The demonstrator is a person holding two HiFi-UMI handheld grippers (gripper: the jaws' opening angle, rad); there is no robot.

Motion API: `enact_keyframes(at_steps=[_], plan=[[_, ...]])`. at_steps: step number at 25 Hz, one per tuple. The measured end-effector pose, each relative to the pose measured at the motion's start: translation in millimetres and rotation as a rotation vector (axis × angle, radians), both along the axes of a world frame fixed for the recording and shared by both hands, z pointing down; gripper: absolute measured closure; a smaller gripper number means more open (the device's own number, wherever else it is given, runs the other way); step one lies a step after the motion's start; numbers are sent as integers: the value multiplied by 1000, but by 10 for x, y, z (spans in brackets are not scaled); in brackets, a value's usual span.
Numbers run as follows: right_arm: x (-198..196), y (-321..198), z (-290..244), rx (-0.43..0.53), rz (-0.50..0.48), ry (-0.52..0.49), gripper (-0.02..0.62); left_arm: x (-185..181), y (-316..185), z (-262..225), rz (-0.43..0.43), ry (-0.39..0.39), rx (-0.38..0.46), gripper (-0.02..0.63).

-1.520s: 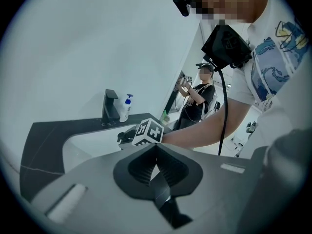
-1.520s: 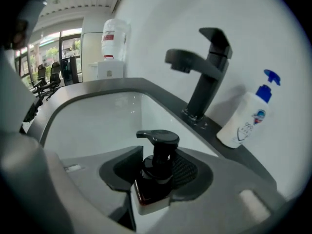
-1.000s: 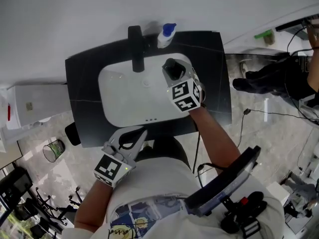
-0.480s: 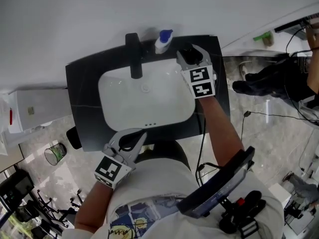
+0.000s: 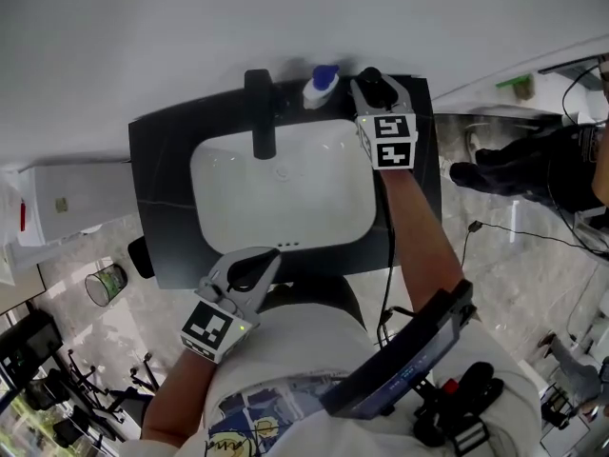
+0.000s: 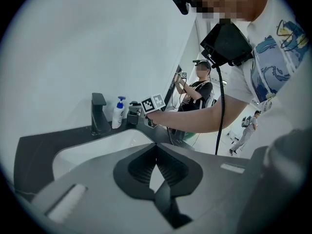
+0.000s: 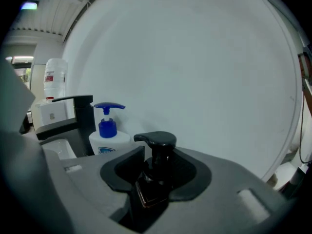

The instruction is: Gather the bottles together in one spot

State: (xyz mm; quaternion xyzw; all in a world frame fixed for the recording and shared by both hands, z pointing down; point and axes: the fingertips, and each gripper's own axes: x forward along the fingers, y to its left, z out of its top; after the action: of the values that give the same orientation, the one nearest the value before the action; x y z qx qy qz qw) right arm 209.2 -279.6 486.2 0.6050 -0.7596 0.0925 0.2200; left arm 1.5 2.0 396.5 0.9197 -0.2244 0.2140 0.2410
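Bottle [image 7: 153,172] in outstretched right hand-held gripper [image 5: 373,84]

We are seeing even light in the head view, the pale wall [image 5: 285,17] washing out. Both gripper views are bending toward dark round edges, their near foregrounds blurring. At the right gripper view's upper left a ceiling lamp [image 7: 29,5] is glowing; the black pump bottle [image 7: 155,165] is sitting in shadow.

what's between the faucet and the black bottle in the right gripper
The white bottle with the blue pump stands between the faucet and the black bottle. The head view and the right gripper view both show it.
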Motion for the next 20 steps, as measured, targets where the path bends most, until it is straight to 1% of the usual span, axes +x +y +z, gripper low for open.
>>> enact_keyframes(at_steps=[1,2,3,6,10,16,20], plan=[[22,-17,2,15,11,-7,448,11,-11,-1,-3,0,-5,604],[38,-34,-5,33,19,-11,489,21,-28,-5,-5,0,-10,604],[38,-55,-19,50,20,-12,502,27,-48,-8,-9,0,-15,604],[24,-78,-33,73,17,2,502,17,-63,27,-23,-2,-28,604],[60,-114,-28,82,34,-23,502,18,-101,54,-34,-8,-38,604],[73,-114,-38,105,64,-53,500,62,-124,57,-22,-10,-34,604],[91,-90,-25,138,66,-39,497,74,-133,61,-18,-5,-39,603]])
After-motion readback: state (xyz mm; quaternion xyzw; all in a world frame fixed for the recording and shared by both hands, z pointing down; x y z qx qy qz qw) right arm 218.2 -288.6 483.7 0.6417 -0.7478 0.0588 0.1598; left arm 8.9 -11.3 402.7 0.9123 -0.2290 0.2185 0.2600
